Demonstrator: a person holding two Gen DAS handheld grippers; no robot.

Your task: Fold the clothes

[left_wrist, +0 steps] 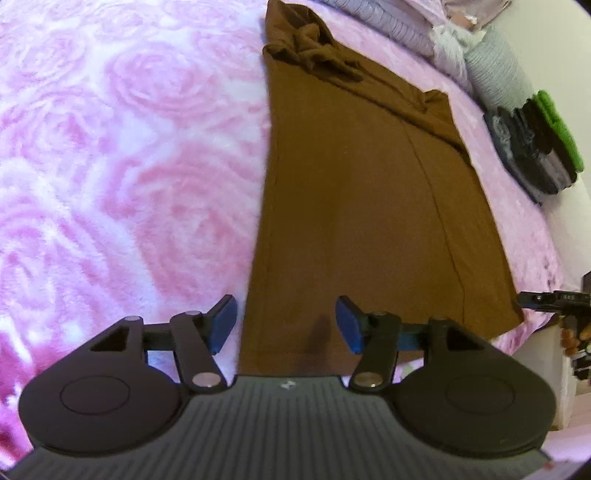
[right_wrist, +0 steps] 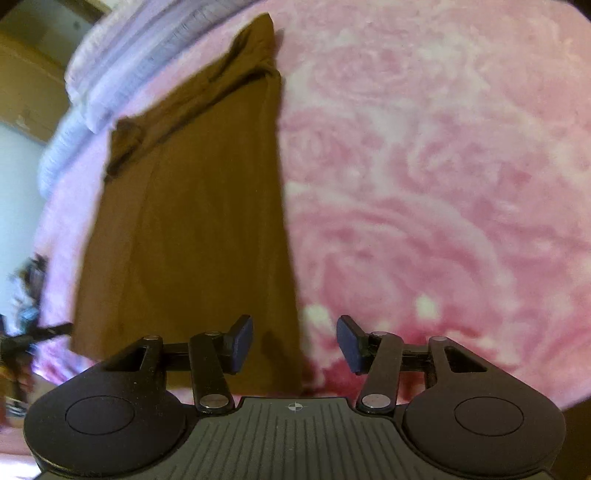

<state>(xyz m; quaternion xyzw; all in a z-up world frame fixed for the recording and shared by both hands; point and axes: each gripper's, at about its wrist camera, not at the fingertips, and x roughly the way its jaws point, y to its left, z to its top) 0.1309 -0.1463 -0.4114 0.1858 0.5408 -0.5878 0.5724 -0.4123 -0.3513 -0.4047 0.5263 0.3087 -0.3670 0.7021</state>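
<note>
Brown garment (left_wrist: 354, 206) lies flat on the bed's pink rose-patterned blanket (left_wrist: 122, 155), folded lengthwise into a long narrow strip. Far end of the garment is bunched, with creased folds; near end is smooth with a straight hem.

Left hand-held gripper (left_wrist: 286, 325): jaws wide, nothing between the pads, hovering above the garment's near hem at its left edge. One blue pad is over the blanket, the other over the brown cloth.

Right hand-held gripper (right_wrist: 294, 343): jaws wide, empty, above the garment's near hem at its right edge, one pad over cloth, one over the blanket. This view is blurred.

Beyond the garment's far end: lilac striped bedding (left_wrist: 391, 26). To the garment's right in the left view, at the bed's edge, a stack of dark and green folded items (left_wrist: 535, 144).
</note>
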